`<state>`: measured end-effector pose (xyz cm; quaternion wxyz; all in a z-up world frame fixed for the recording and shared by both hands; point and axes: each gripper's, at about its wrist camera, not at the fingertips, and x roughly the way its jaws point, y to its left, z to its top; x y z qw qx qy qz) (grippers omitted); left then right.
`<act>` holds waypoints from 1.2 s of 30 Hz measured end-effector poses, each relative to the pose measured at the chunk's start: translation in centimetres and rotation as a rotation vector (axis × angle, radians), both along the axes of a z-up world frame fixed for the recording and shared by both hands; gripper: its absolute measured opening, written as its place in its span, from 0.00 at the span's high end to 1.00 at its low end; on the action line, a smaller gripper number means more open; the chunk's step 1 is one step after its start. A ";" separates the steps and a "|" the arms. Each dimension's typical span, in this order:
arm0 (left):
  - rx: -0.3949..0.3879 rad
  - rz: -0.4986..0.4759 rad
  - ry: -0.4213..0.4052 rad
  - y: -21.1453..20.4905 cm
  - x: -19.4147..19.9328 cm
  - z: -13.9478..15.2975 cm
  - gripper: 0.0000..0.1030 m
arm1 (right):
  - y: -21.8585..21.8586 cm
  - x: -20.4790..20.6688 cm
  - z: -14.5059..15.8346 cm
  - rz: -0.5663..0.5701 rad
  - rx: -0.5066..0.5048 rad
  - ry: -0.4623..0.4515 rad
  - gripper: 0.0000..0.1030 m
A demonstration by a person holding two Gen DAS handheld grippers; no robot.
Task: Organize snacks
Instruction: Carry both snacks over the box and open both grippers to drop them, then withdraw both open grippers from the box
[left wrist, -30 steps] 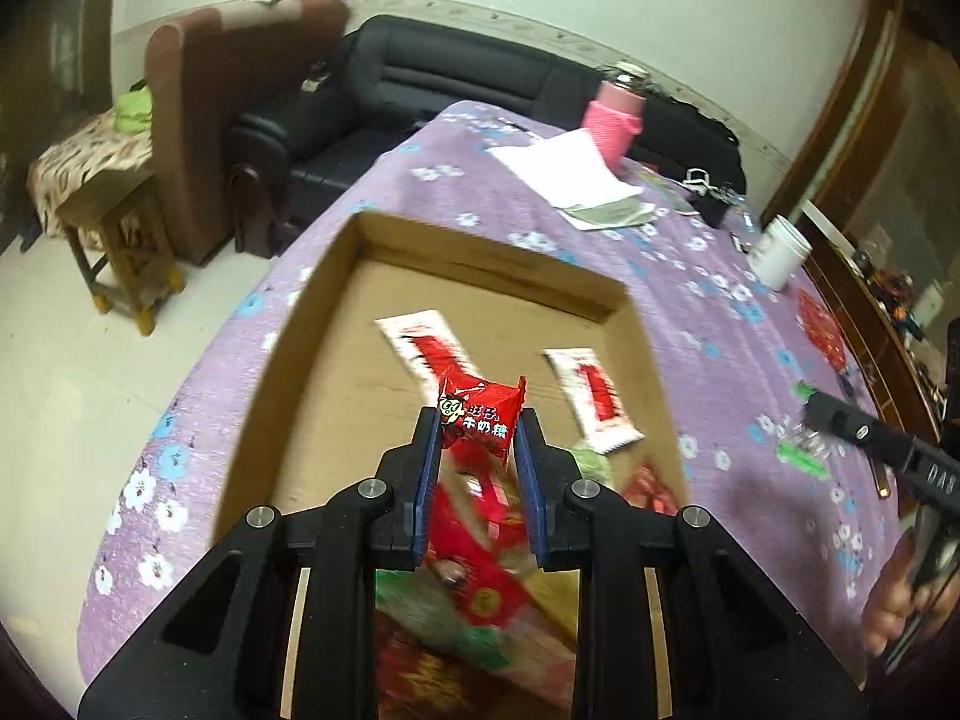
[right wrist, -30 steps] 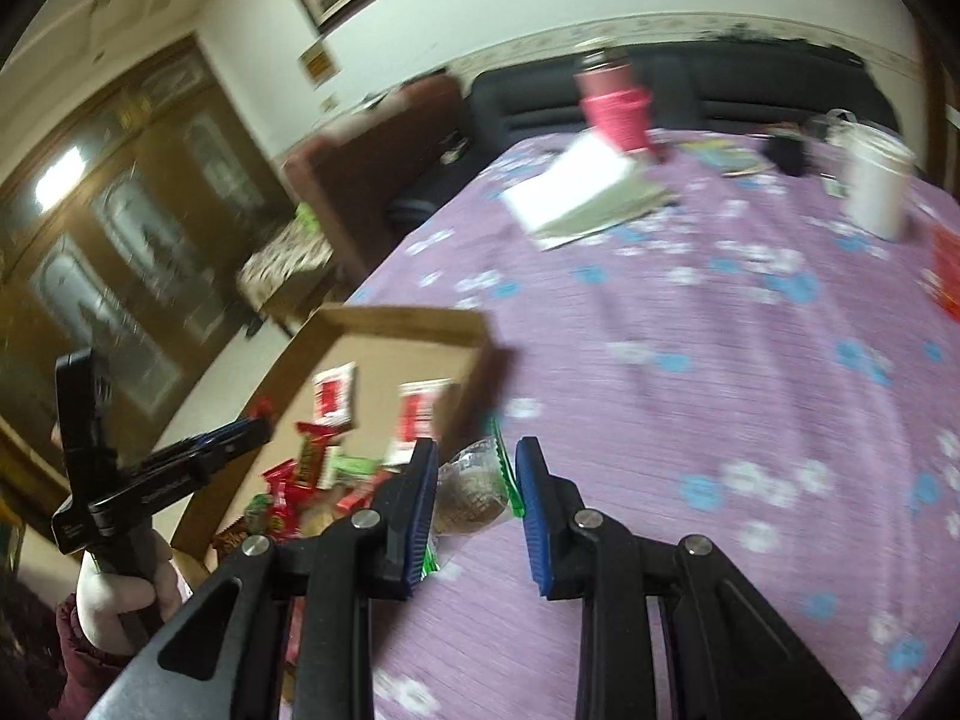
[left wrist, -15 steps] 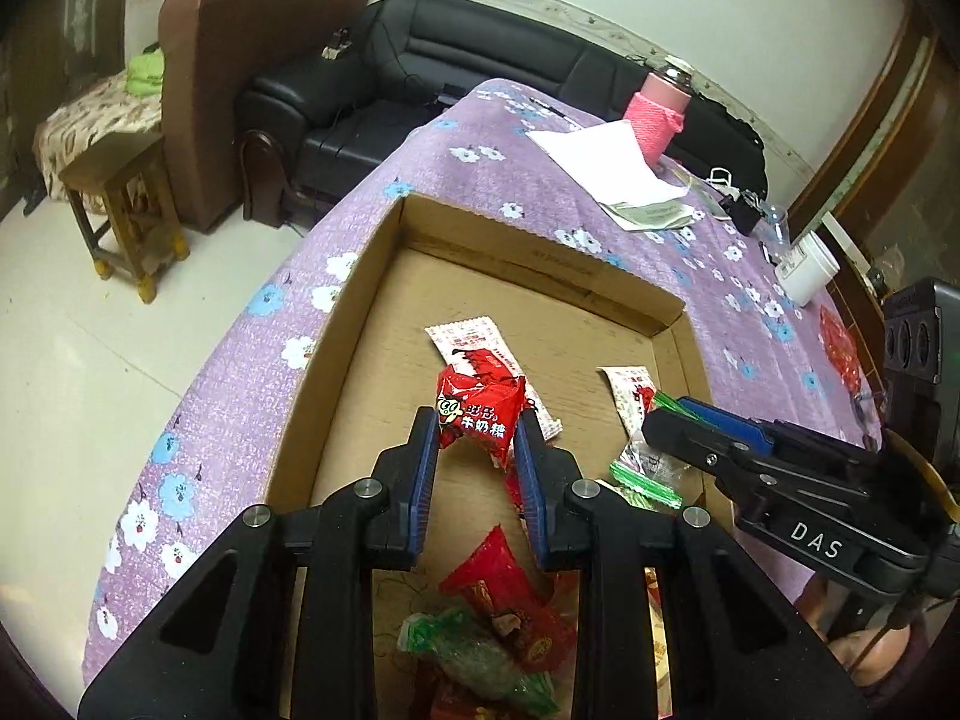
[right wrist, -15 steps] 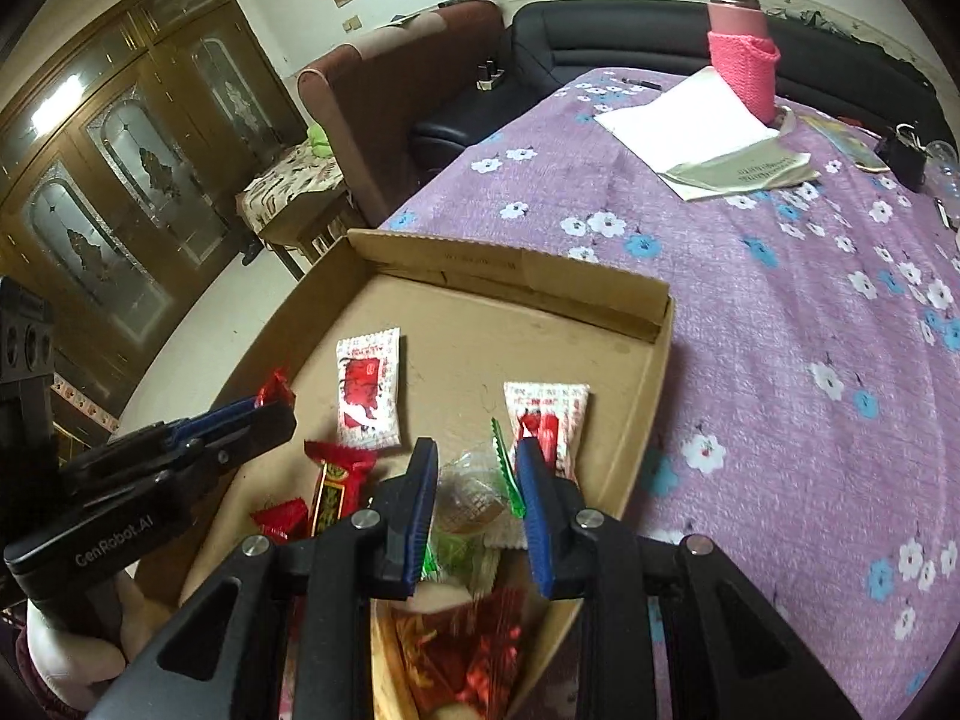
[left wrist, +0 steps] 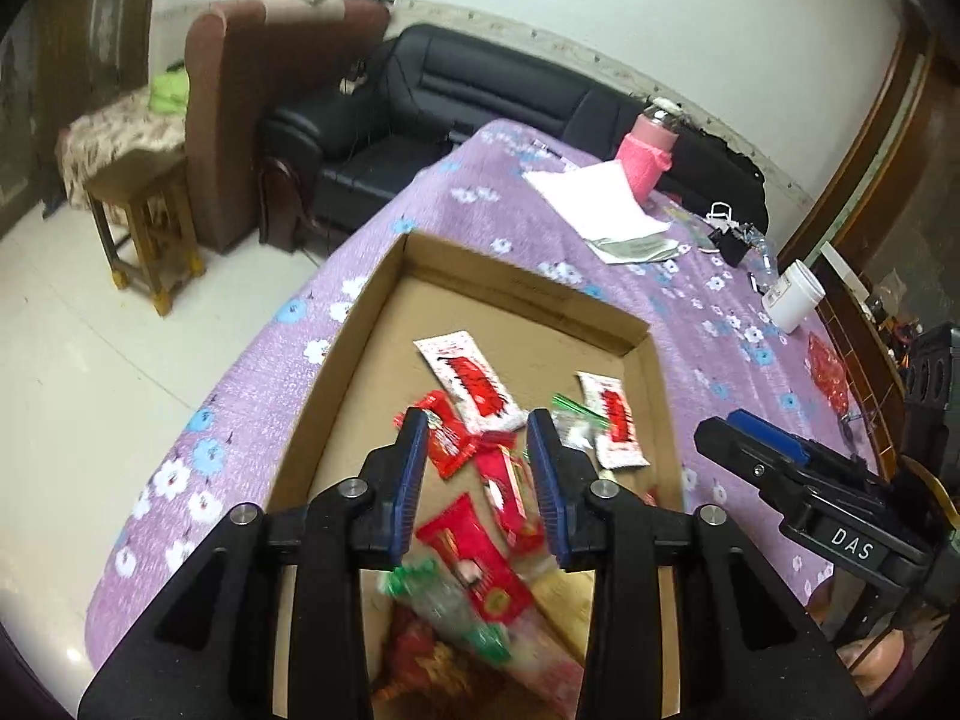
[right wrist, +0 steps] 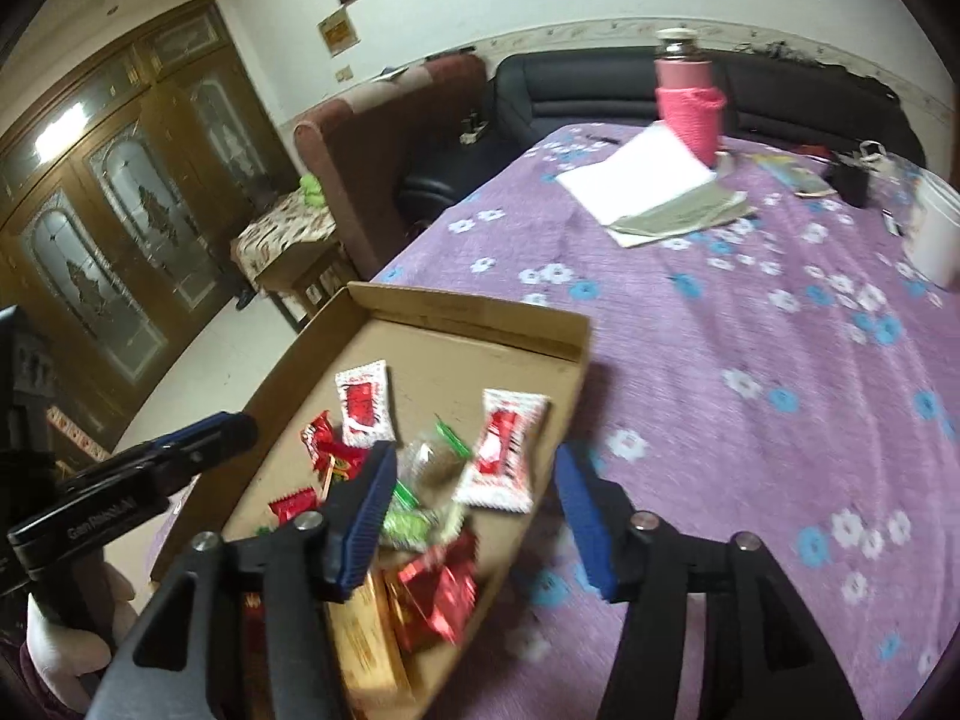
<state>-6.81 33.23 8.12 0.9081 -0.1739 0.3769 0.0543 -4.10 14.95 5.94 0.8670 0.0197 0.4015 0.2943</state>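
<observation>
Now both the left claw [left wrist: 477, 468] and the right claw [right wrist: 474, 501] have just been opening and hold nothing, their snacks [left wrist: 474, 462] lying in the cardboard tray [left wrist: 360, 324], so lift straight away from its near edge.

Blurred by motion at 6 o'clock of the left wrist view: a clear packet with green ends [left wrist: 447, 603] and a red-gold heap of wrappers [left wrist: 420, 666], print unreadable, partly hidden behind the left gripper's [left wrist: 477, 468] fingers. Cut off by the bottom edge there: the near end of the cardboard box [left wrist: 336, 372]. Smeared likewise in the right wrist view: crinkled red foil wrappers [right wrist: 435, 591] at 6 o'clock, and the white cup [right wrist: 936, 234], clipped at 3 o'clock. Too small to read: print on the white-and-red sachets [right wrist: 363, 402]. Cut off at 8 o'clock: the hand [right wrist: 54, 639].
</observation>
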 end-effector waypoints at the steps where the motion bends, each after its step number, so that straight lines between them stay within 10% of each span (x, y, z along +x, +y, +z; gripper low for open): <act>1: 0.013 0.000 -0.011 -0.6 -0.5 0.2 0.47 | -0.7 -0.4 0.0 -0.011 0.007 -0.003 0.42; 16: 0.244 -0.011 -0.055 -10.1 -6.5 0.4 0.41 | -6.7 -7.0 -2.3 -0.076 -0.041 -0.017 0.41; 36: 0.313 0.030 -0.012 -13.3 -10.2 -0.6 0.41 | -9.3 -11.4 -4.1 -0.082 -0.082 -0.036 0.36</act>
